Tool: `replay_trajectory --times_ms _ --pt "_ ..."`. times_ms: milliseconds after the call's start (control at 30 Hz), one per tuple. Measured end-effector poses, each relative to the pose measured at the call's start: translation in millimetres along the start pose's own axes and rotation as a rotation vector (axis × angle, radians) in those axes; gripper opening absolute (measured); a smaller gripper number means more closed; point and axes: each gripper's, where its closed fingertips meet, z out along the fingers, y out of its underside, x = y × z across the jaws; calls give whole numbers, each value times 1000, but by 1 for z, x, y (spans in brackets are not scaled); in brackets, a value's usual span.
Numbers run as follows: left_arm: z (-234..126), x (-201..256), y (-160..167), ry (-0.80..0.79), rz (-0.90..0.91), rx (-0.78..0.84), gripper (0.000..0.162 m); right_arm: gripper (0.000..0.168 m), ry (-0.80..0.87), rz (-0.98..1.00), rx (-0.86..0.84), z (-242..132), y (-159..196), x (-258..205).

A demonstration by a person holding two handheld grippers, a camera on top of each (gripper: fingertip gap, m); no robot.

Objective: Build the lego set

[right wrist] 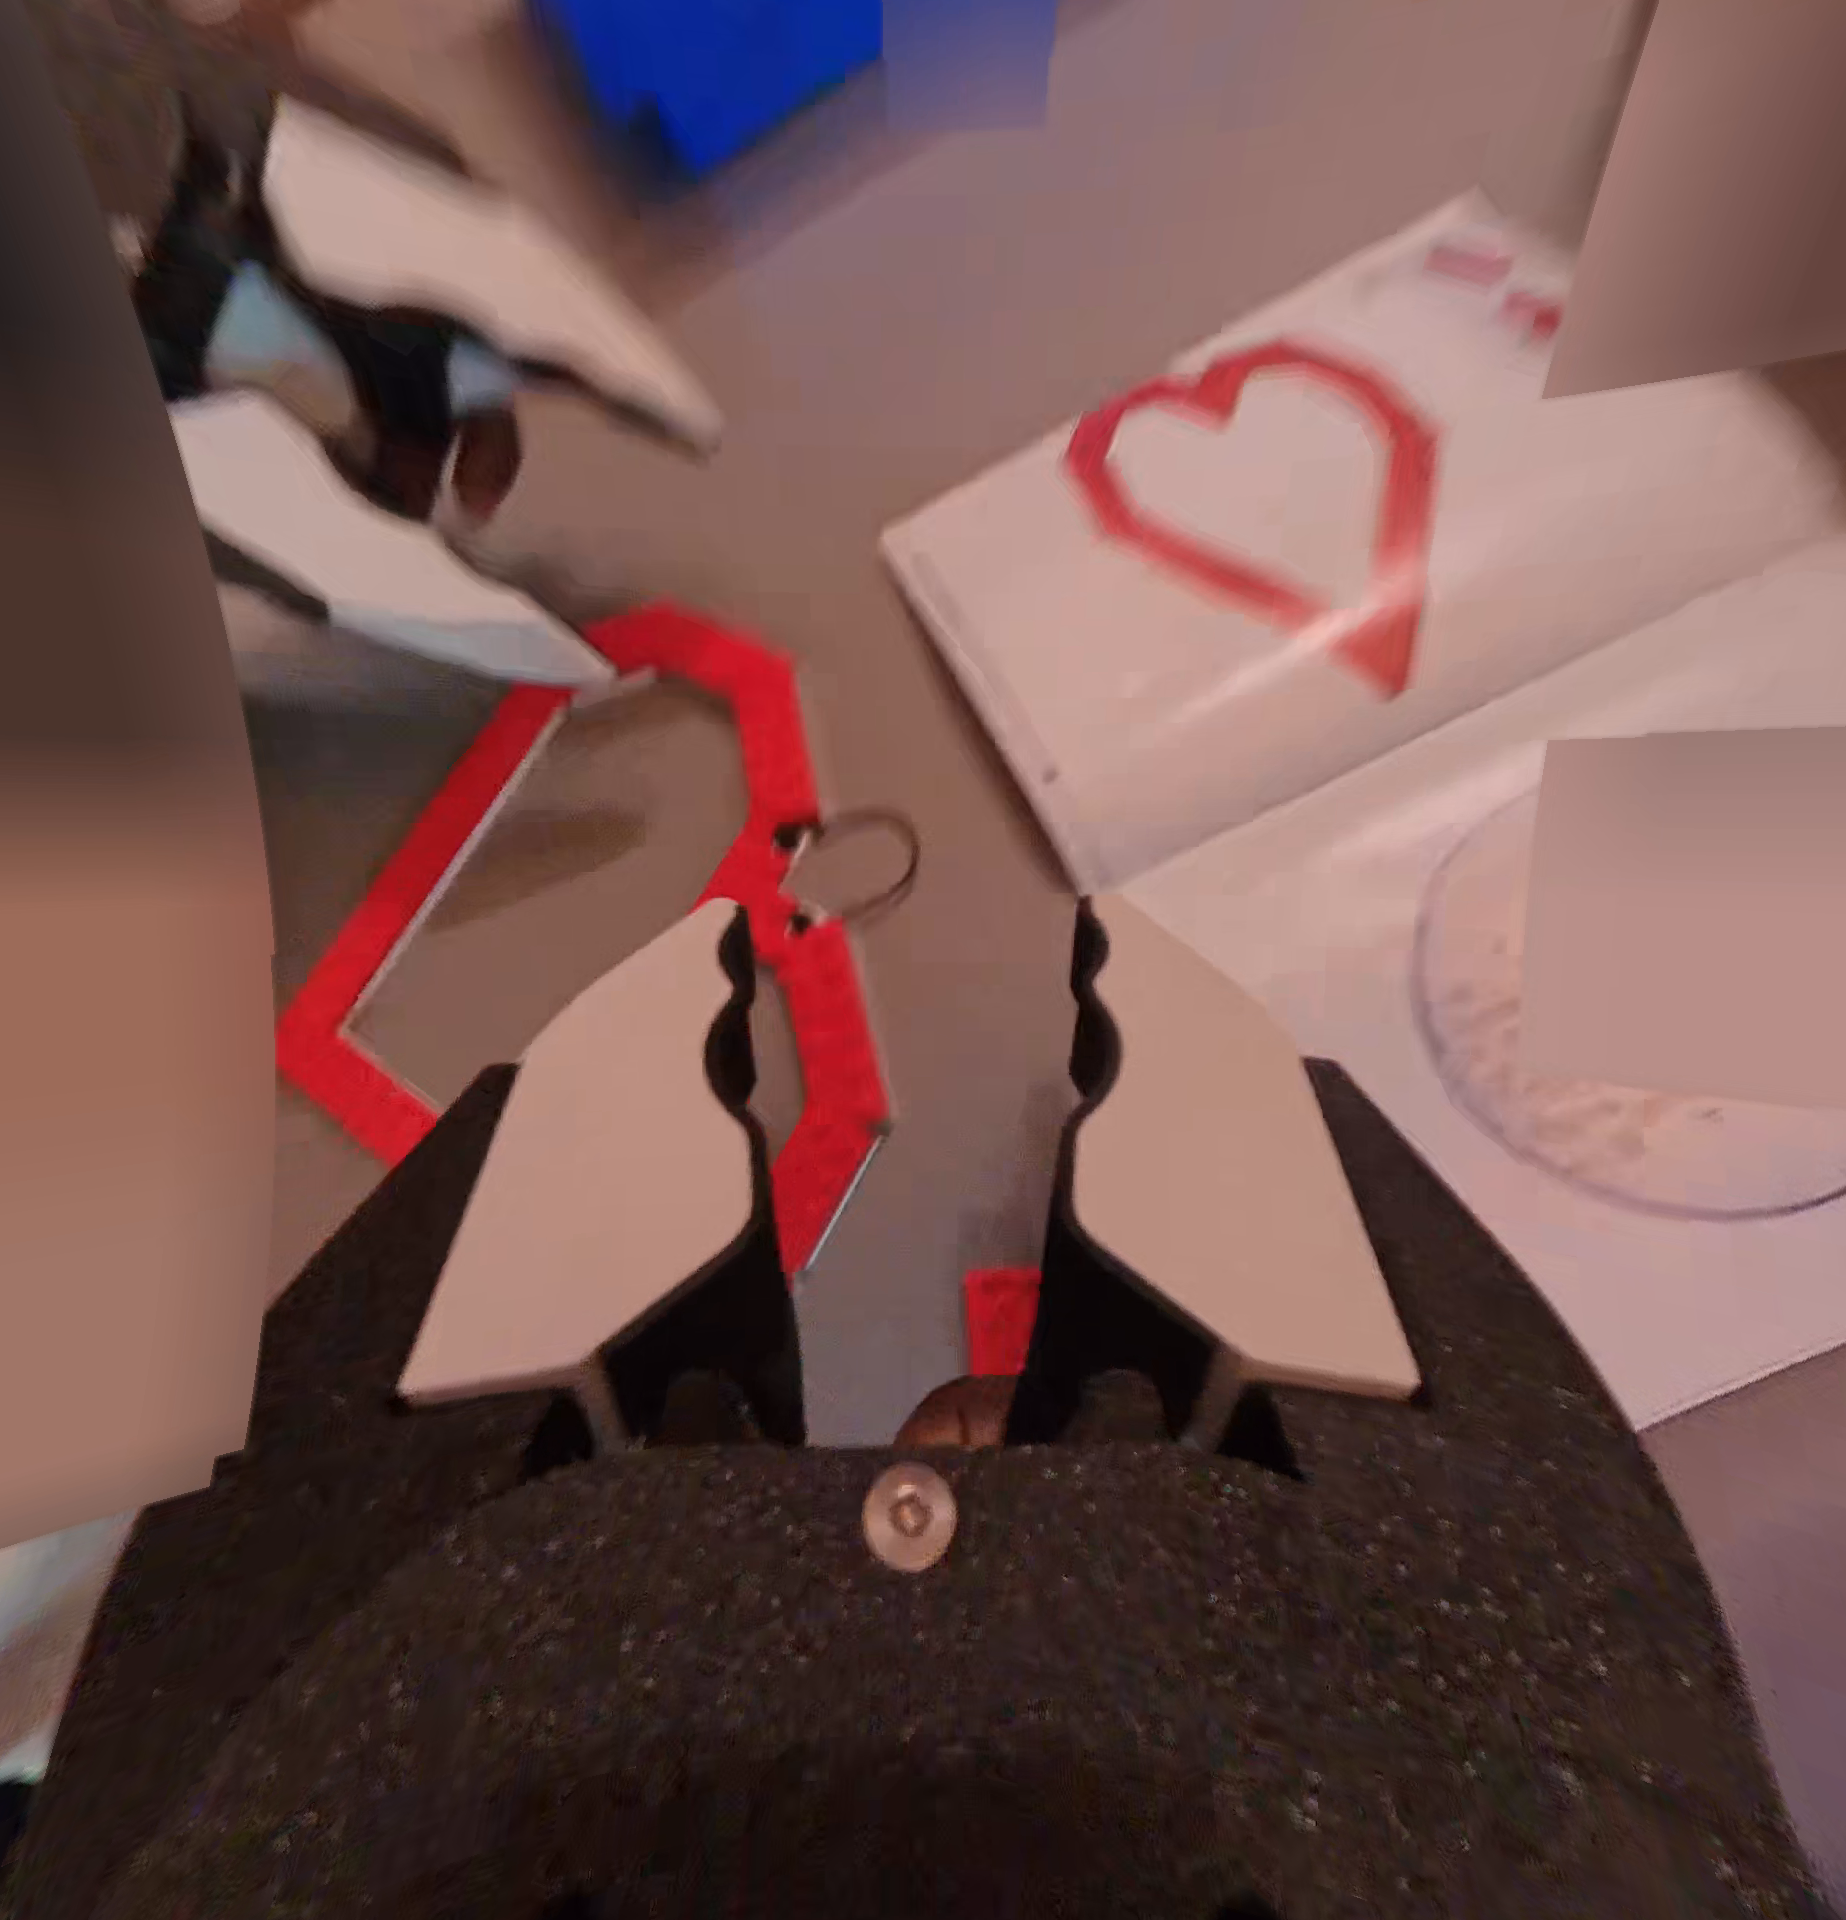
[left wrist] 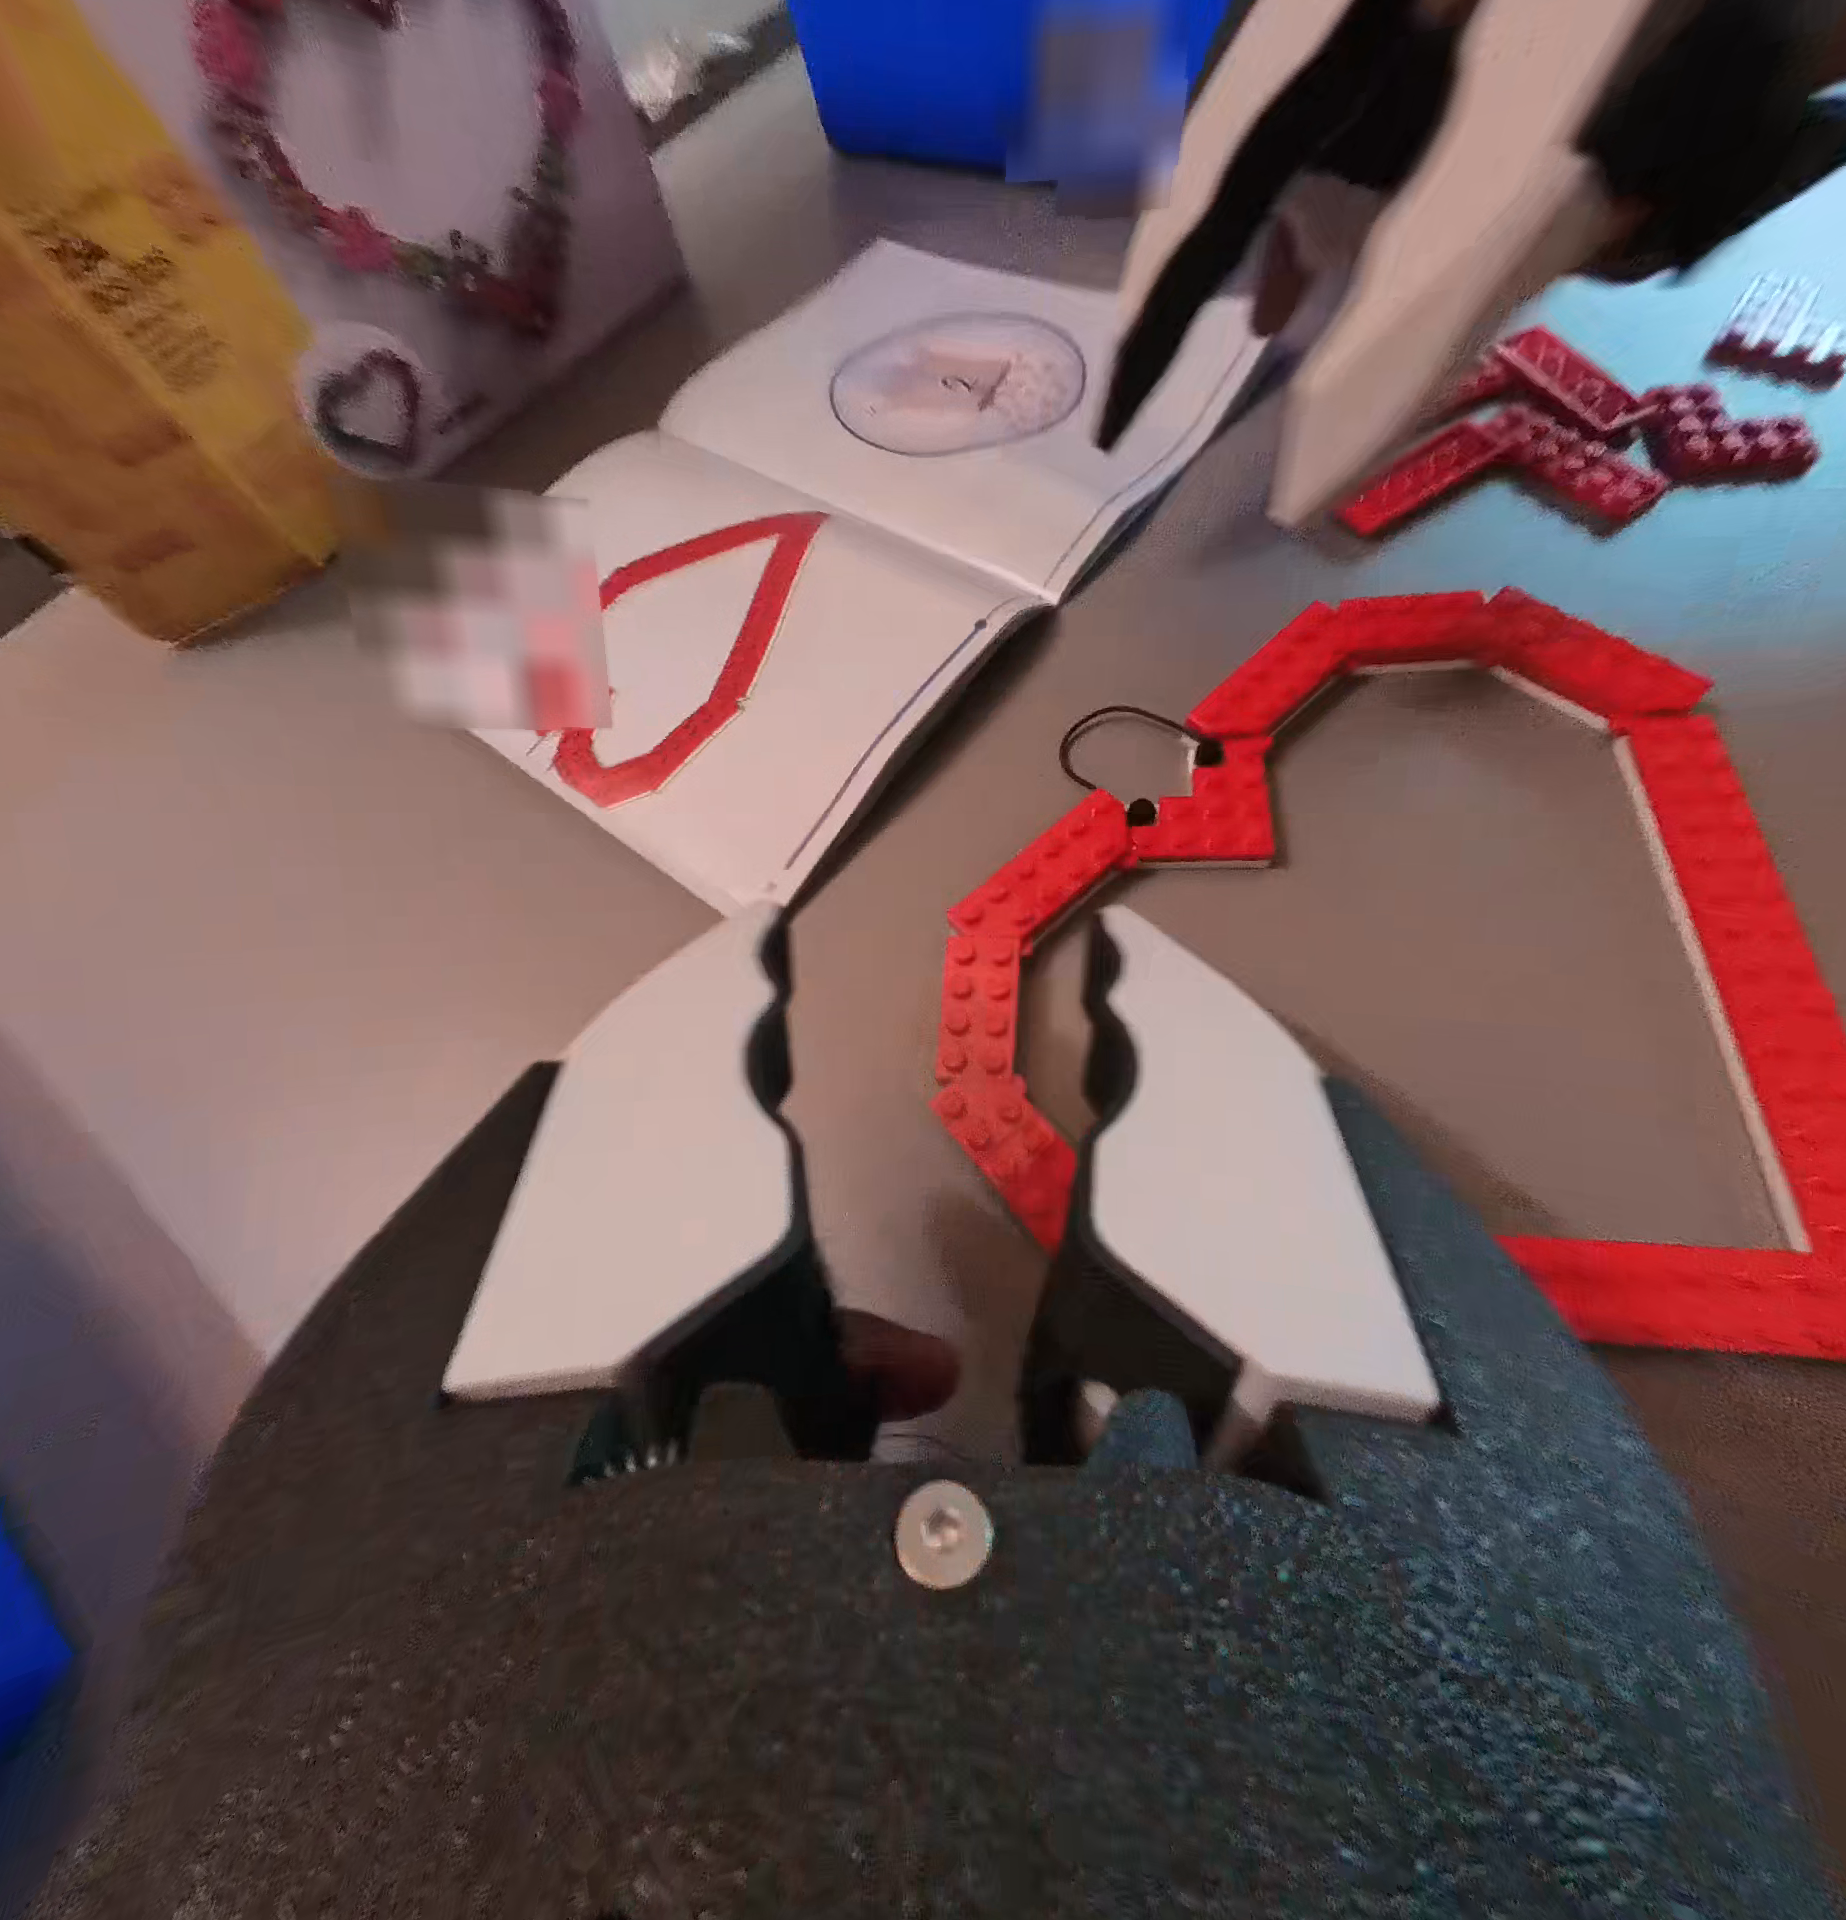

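The left gripper hangs low over the grey table with its jaws spread wide and nothing between the white fingers except a stretch of the red heart frame, whose lower-left edge runs up through the gap just beside the right-hand finger; whether that finger touches the bricks cannot be told. The frame lies flat on the table, an outline of red studded plates with a thin white layer showing under its inner edge, and a small black loop hooks through two holes at the notch of the heart. Beyond it an open booklet lies flat, one page bearing a drawing of the same red heart. A heap of dark red plates sits well apart to the upper right, with a yellow box and a white box printed with a flowered heart at the upper left. The right gripper is likewise wide open and holds nothing; it hovers over the heart frame, with the booklet to its right and a clear round dish resting on the page. A small loose red piece shows between its fingers near their base.
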Motion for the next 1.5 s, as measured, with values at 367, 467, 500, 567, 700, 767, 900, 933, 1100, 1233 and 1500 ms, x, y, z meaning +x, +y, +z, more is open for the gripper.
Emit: replay_trajectory --times_ms 367,467,500,567,700,767,900,933,1100,1233,1500 --pt "25 11 29 236 -10 -245 31 33 146 -104 -156 15 49 -7" --pt "16 14 34 226 -23 -263 20 21 132 -218 -168 22 43 -3" --pt "13 15 37 225 -35 -271 20 22 116 -237 -171 25 40 -2" --pt "6 12 39 214 -54 -273 21 21 41 -260 -205 29 37 -6" --pt "4 -16 16 104 -73 -124 21 24 -42 -256 -82 32 -3 -2" --pt "9 -36 5 33 -90 -55 19 23 -3 -203 27 36 -30 16" --pt "24 -54 3 -2 -116 -49 13 13 177 -137 1 51 -33 71" --pt "27 -57 3 -6 -112 -54 13 9 190 -131 -34 55 -26 76" --pt "38 -68 10 -35 -102 -59 8 0 105 -114 -52 66 -14 52" --pt "44 -61 18 -2 -106 -103 7 0 146 -142 -31 67 -14 50" --pt "48 -56 24 4 -50 -152 5 0 109 -105 -12 68 -14 50"
